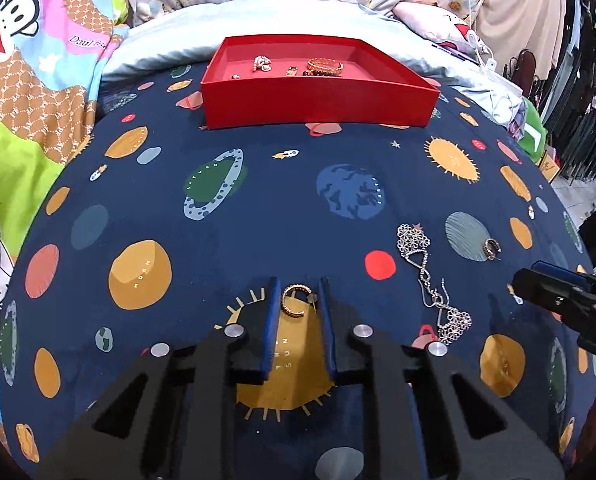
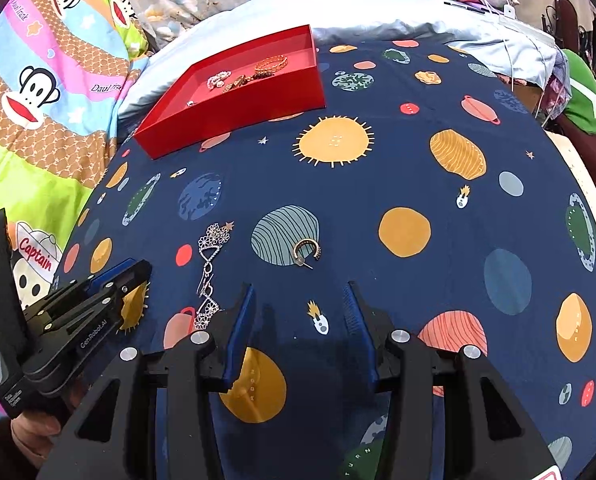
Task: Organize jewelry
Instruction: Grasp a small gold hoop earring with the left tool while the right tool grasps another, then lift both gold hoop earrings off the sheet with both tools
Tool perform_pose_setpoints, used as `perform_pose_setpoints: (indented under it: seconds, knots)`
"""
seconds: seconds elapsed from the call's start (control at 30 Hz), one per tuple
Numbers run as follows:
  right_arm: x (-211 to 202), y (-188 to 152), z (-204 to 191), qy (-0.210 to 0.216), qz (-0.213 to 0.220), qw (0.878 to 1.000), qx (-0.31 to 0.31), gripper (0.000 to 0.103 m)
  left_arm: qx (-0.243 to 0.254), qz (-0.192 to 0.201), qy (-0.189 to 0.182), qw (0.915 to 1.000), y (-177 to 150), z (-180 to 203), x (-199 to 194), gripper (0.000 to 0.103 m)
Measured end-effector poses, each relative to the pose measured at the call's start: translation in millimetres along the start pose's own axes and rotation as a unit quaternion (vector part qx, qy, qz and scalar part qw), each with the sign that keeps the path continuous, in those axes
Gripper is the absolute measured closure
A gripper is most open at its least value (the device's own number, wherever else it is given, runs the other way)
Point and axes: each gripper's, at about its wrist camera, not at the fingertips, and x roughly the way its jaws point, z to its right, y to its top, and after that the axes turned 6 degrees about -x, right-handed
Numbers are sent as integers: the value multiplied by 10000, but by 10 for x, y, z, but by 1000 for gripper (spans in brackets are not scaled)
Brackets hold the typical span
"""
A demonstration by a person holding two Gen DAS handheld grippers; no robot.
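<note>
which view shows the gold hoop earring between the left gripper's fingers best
The left wrist view: the gold hoop earring lies on the cloth right between the left gripper fingers, close and unobstructed. In the right wrist view the left gripper appears side-on at the edge, and that earring is hidden.

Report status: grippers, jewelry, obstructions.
Left gripper closing around gold hoop. Right gripper open, empty. Second hoop and silver earrings still on cloth; red box unobstructed.

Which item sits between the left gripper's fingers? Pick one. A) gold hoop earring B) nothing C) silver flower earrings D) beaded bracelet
A: the gold hoop earring lies on the cloth between the left gripper fingers, which bracket it; the silver flower earrings lie off to its right.
</note>
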Motion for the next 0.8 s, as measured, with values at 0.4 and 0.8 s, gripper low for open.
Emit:
perform_pose_setpoints:
  seconds: [0.4,0.8]
  knots:
    - [137,141,37,-8,72,10000,10,58,-170,-48,-156,9997,43,-89,-176,85]
    - [294,197,-2,-273,51,9994,-210,81,-217,-108,-187,9995,51,-122,-195,85]
